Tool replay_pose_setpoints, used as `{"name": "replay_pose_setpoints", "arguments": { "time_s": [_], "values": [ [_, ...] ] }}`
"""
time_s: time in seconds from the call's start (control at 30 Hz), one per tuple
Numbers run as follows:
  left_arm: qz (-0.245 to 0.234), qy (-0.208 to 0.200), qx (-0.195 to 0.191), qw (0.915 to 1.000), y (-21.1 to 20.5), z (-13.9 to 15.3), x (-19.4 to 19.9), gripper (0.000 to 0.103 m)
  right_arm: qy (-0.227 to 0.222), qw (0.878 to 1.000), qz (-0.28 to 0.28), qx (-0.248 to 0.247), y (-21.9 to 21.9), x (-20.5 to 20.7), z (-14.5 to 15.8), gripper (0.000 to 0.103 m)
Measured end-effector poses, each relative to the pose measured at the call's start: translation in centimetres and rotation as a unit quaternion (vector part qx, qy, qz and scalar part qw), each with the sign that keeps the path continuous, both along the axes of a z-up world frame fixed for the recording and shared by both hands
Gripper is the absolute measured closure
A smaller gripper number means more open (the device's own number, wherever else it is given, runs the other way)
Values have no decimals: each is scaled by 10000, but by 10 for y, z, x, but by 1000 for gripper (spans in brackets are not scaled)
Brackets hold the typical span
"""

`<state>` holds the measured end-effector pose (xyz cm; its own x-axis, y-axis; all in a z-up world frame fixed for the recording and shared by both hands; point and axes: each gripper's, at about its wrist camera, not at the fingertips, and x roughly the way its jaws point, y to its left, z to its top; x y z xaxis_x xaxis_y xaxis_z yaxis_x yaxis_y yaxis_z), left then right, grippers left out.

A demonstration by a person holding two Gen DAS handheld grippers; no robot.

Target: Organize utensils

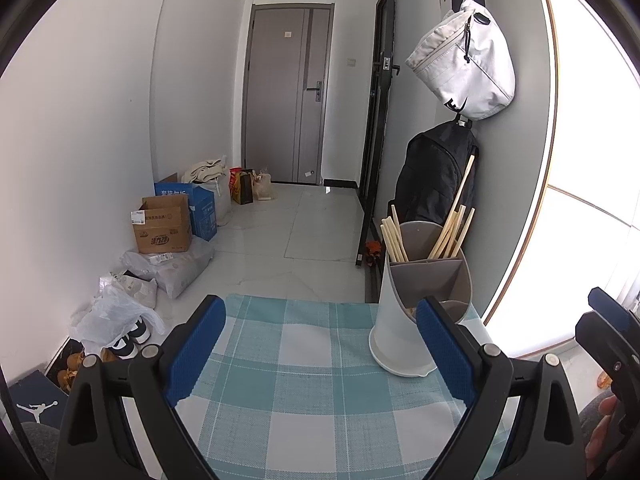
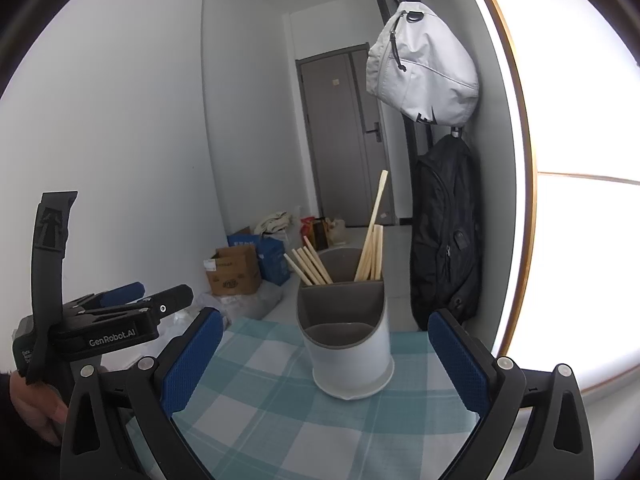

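Left wrist view only: floor clutter along the left wall, namely a brown cardboard box [image 1: 162,224], a blue carton [image 1: 202,208], plastic bags and a pair of shoes [image 1: 130,338]. It also catches the right gripper [image 1: 612,340] at the far right edge, with part of a hand [image 1: 600,436] below it.

Right wrist view only: the left gripper [image 2: 140,300] seen side-on at the left edge, body printed "GenRobot.AI", held by a hand [image 2: 34,408]. This view faces the utensil holder [image 2: 346,344] nearly head-on and shows its divided interior more clearly.

Left gripper [image 1: 320,344]: jaws spread wide, nothing between them but checked tablecloth [image 1: 304,380]. Utensil holder [image 1: 424,300] stands ahead and to the right, partly hidden behind the right-hand finger; touching or just apart, cannot tell from this angle.

Right gripper [image 2: 324,356]: jaws released, wide apart, empty. The holder stands upright on the cloth, centred in the gap ahead of the fingertips, clear of both pads.

Materials: holder is a round white plastic tub with a grey insert split into compartments. Chopsticks [image 2: 344,256], pale wood or bamboo, stand in two rear compartments: one bundle leaning left, one leaning right with a single longer stick. Front compartment appears empty. Finger pads [image 2: 192,360] are blue, finely ribbed, on black plastic frames. Cloth is woven, teal-and-white check. A pale grey bag [image 2: 424,64] and black backpack [image 2: 444,232] hang on the wall behind.
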<state>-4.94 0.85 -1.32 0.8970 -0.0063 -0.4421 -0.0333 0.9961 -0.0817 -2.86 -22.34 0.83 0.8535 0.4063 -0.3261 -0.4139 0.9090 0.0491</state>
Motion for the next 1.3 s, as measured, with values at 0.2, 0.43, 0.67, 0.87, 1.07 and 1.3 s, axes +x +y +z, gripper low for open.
{"name": "replay_pose_setpoints", "arguments": {
  "time_s": [0.2, 0.43, 0.67, 0.87, 1.07, 1.3],
  "values": [
    [7, -10, 11, 10000, 0, 0, 0, 9, 1, 10000, 8, 0, 0, 0, 0, 0],
    [28, 14, -13, 10000, 0, -1, 0, 9, -3, 10000, 14, 0, 1, 0, 0, 0],
    [39, 24, -27, 10000, 0, -1, 1, 9, 2, 10000, 16, 5, 1, 0, 0, 0],
    [50, 17, -20, 10000, 0, -1, 1, 9, 12, 10000, 21, -3, 1, 0, 0, 0],
    [67, 52, -47, 10000, 1, -3, 1, 9, 8, 10000, 29, -5, 1, 0, 0, 0],
    [70, 55, -80, 9999, 3, -3, 0, 9, 8, 10000, 27, -2, 1, 0, 0, 0]
  ]
}}
